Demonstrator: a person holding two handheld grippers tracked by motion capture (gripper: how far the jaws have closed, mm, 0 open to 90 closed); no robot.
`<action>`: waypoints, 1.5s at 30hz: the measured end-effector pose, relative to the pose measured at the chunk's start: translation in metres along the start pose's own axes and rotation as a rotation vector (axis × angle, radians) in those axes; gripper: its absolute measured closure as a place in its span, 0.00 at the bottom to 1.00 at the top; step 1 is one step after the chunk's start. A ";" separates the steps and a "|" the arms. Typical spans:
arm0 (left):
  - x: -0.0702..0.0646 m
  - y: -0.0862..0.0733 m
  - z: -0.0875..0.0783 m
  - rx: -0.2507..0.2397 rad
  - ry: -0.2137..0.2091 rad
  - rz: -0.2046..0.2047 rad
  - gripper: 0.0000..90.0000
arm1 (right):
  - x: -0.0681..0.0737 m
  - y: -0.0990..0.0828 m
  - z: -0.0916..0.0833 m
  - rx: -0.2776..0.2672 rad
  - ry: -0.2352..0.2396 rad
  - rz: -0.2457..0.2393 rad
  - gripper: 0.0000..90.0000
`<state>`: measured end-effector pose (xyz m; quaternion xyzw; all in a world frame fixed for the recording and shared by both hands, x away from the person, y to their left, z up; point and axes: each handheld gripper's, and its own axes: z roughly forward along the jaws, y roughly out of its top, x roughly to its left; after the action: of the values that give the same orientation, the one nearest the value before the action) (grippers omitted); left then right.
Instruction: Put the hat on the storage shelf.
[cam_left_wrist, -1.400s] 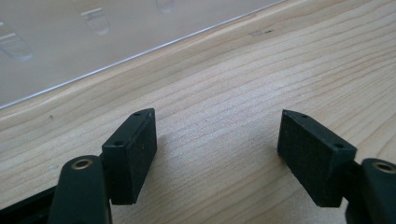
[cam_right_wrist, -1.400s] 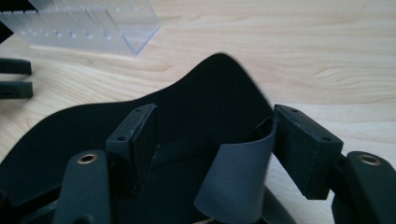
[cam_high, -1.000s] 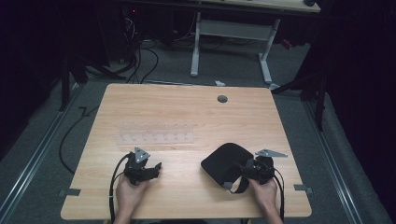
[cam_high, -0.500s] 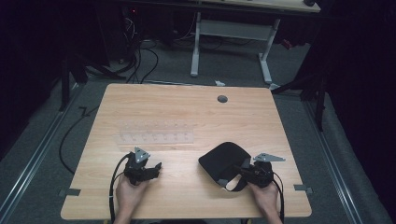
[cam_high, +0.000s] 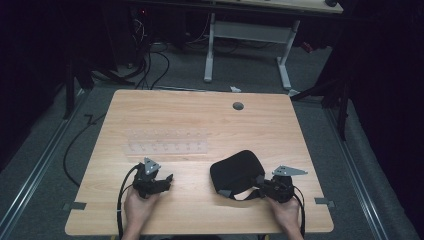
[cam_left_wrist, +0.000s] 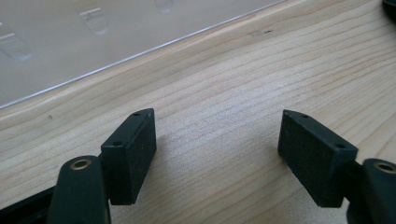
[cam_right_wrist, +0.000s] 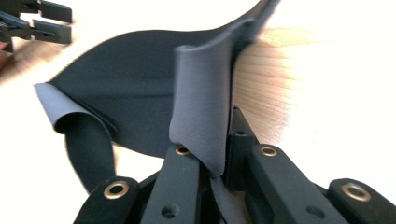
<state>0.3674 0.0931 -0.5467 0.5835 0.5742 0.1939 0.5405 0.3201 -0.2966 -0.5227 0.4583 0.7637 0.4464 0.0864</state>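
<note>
A black, grey-backed cloth (cam_high: 236, 171) lies at the right front of the wooden table (cam_high: 200, 115). My right gripper (cam_high: 255, 193) is at its near right edge. Its jaws have just been closing, and in the right gripper view the gripper (cam_right_wrist: 219, 140) is shut on a folded-up edge of the cloth (cam_right_wrist: 140, 93), grey underside showing. My left gripper (cam_high: 167, 179) rests at the left front. In its own view the left gripper (cam_left_wrist: 217, 154) stands open over bare wood with nothing between the pads.
A clear plastic plate (cam_high: 167, 142) with small raised pieces lies mid-table, just beyond the left gripper, and its edge shows as the clear plate (cam_left_wrist: 70, 42). A round cable hole (cam_high: 238, 106) sits near the far edge. Desk legs (cam_high: 210, 50) and cables stand on the floor behind.
The right gripper's jaws have gone from wide open to shut on the cloth's near edge, which is now folded up. The cloth has shifted slightly left. The left gripper has stayed put.
</note>
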 end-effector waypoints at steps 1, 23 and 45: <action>0.000 0.000 0.000 0.000 0.000 0.000 0.31 | 0.000 0.000 -0.001 -0.005 0.004 -0.004 0.95; 0.000 0.000 0.000 0.005 -0.007 -0.002 0.30 | 0.012 0.023 -0.022 -0.063 0.020 -0.010 0.96; -0.005 -0.004 -0.005 0.024 -0.062 0.030 0.26 | 0.028 0.029 -0.021 -0.094 0.092 0.025 0.96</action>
<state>0.3599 0.0903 -0.5462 0.6042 0.5506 0.1770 0.5481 0.3108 -0.2827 -0.4805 0.4421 0.7393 0.5034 0.0672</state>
